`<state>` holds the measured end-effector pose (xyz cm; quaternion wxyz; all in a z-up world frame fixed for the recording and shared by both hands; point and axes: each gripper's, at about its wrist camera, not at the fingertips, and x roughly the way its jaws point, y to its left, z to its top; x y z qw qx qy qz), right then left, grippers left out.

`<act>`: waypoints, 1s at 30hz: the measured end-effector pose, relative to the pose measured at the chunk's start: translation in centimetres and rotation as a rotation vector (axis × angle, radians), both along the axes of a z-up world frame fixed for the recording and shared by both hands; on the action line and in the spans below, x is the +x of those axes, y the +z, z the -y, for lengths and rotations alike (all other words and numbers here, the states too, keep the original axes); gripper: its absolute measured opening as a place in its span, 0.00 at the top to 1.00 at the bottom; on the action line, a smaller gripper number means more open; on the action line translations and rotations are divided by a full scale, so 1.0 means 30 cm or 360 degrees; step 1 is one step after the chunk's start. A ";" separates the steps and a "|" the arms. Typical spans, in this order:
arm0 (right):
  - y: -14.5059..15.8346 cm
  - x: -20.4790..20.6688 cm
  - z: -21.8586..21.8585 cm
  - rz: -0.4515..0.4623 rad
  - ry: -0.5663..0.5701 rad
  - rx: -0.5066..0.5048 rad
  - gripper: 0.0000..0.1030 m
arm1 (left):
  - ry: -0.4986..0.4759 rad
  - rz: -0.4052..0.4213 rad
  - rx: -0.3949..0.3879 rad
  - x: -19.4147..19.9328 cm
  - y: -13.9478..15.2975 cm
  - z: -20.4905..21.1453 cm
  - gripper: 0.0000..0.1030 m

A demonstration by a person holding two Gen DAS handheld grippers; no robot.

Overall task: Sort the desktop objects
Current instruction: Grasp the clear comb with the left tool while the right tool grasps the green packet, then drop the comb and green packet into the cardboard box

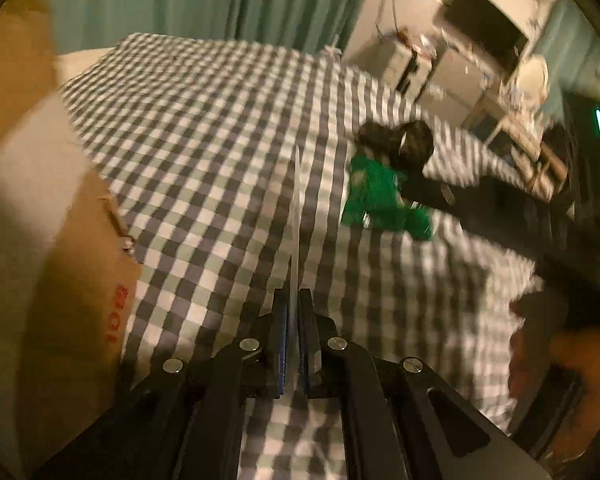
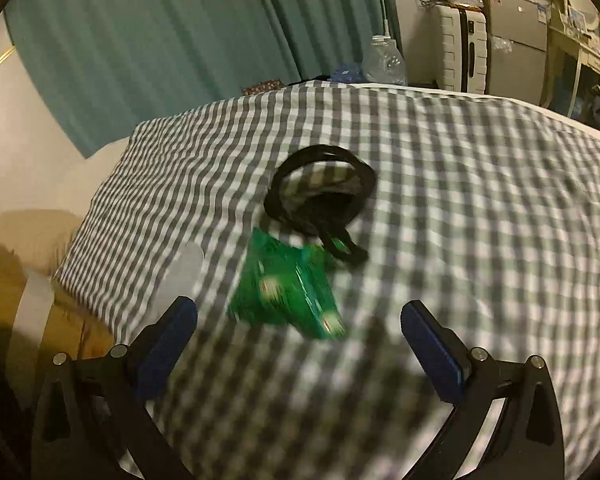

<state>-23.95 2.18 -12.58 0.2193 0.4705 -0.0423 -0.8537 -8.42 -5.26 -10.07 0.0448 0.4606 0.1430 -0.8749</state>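
Note:
My left gripper [image 1: 293, 300] is shut on a thin white flat card [image 1: 296, 216], held edge-on above the checked cloth [image 1: 204, 128]. A green packet [image 1: 380, 196] lies on the cloth to its right, with a coiled black cable [image 1: 396, 140] just behind it. My right gripper [image 2: 296, 312] is open and empty, hovering just before the green packet [image 2: 288, 292]. The black cable [image 2: 320, 200] lies beyond the packet. In the left wrist view the right gripper's dark body [image 1: 500, 216] reaches toward the packet.
A brown cardboard box [image 1: 60, 264] stands at the left of the cloth and shows in the right wrist view [image 2: 4, 300]. A clear plastic bottle [image 2: 384, 60] stands past the far edge. Teal curtains [image 2: 160, 40] hang behind. A white suitcase [image 2: 460, 48] and shelves stand at the right.

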 end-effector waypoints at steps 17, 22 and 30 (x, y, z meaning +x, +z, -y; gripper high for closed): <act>-0.012 0.268 -0.125 0.0047 0.0107 0.0211 0.90 | 0.0025 0.0003 0.0122 -0.041 -0.066 0.038 0.94; 0.048 0.360 -0.159 0.0033 0.0076 0.0220 0.90 | -0.0060 -0.0053 0.0070 0.007 -0.048 0.004 0.97; 0.150 0.473 -0.197 -0.0019 0.0009 0.0176 0.90 | -0.0102 -0.0127 0.0182 0.094 0.039 -0.012 0.97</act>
